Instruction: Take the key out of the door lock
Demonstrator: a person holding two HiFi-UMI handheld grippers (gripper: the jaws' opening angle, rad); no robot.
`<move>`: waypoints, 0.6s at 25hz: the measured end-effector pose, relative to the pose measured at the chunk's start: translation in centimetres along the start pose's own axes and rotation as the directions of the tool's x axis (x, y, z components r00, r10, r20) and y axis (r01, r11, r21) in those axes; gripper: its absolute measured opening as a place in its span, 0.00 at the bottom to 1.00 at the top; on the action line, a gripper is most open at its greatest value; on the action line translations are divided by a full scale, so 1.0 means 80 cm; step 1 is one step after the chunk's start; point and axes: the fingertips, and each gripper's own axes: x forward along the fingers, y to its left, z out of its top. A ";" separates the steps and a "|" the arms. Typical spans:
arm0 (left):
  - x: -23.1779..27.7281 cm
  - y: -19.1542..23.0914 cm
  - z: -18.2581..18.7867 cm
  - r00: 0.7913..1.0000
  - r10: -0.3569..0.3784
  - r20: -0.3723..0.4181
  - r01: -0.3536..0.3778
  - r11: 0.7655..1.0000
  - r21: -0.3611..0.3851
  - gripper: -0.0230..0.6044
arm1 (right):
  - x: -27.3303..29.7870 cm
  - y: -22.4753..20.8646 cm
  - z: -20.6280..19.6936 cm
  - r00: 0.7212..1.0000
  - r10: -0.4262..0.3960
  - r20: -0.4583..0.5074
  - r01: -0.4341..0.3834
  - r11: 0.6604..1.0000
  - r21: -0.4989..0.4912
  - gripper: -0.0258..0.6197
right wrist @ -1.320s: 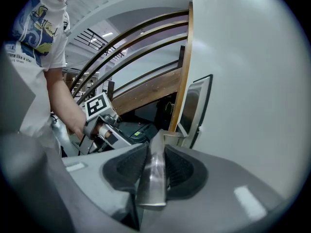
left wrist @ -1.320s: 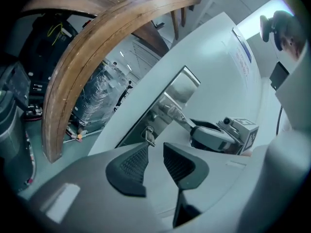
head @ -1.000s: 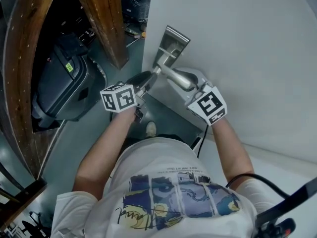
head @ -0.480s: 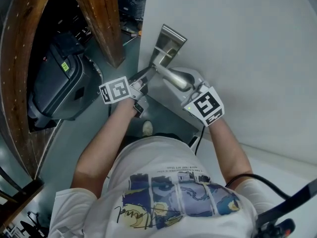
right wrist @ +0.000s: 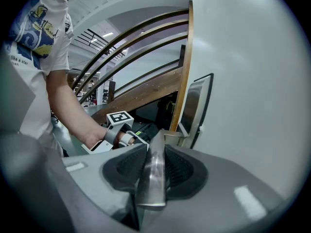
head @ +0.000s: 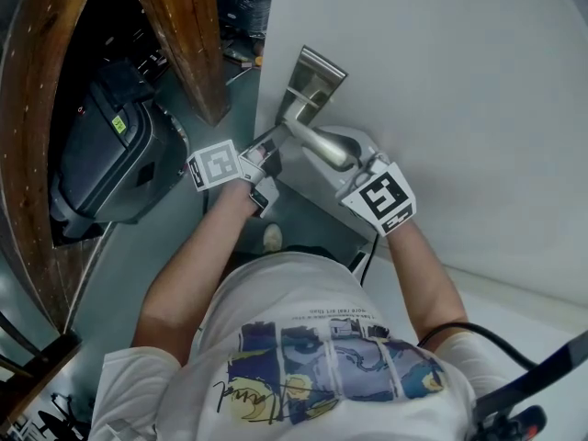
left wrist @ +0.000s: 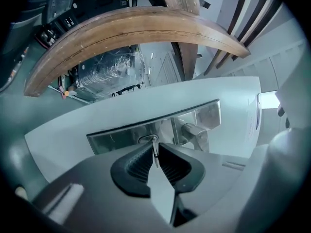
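Closing on the key [left wrist: 155,154], seated in the lock plate [left wrist: 116,139] at the door's [head: 441,81] free edge: left hand-held gripper [left wrist: 154,145]. The door handle [right wrist: 153,178] is clamped by the right hand-held gripper [right wrist: 156,147]. Risk: key jammed or slipped if pulled askew. Earlier, the left jaws were held wide.

A curved wooden beam [head: 23,154] runs down the left edge, and a second beam [head: 184,35] slants at upper centre. Between them a black case [head: 106,168] sits on the grey floor [head: 119,274].
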 end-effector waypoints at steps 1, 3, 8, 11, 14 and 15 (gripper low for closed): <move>0.000 0.001 0.000 1.000 -0.001 0.002 0.001 1.000 -0.010 0.10 | 0.000 0.000 0.000 1.000 -0.001 -0.001 0.001 1.000 -0.001 0.22; 0.000 0.002 0.000 1.000 -0.002 0.007 0.003 0.999 -0.033 0.09 | 0.001 -0.001 -0.001 1.000 -0.004 -0.004 0.004 1.000 -0.001 0.22; 0.000 0.000 -0.002 1.000 0.003 0.012 -0.003 0.997 -0.079 0.08 | -0.001 -0.002 0.000 1.000 -0.013 -0.008 0.013 1.000 0.001 0.22; -0.001 0.003 -0.001 1.000 0.018 0.010 -0.017 0.997 -0.078 0.08 | 0.000 -0.002 -0.001 1.000 -0.023 -0.007 0.023 1.000 0.002 0.22; -0.002 0.003 -0.001 1.000 0.027 0.004 -0.027 0.996 -0.086 0.08 | 0.000 -0.002 0.000 0.999 -0.035 -0.007 0.035 0.999 0.007 0.22; -0.002 0.002 -0.002 1.000 0.030 0.002 -0.029 0.996 -0.088 0.08 | -0.001 -0.002 0.000 0.999 -0.040 -0.012 0.040 0.999 0.009 0.22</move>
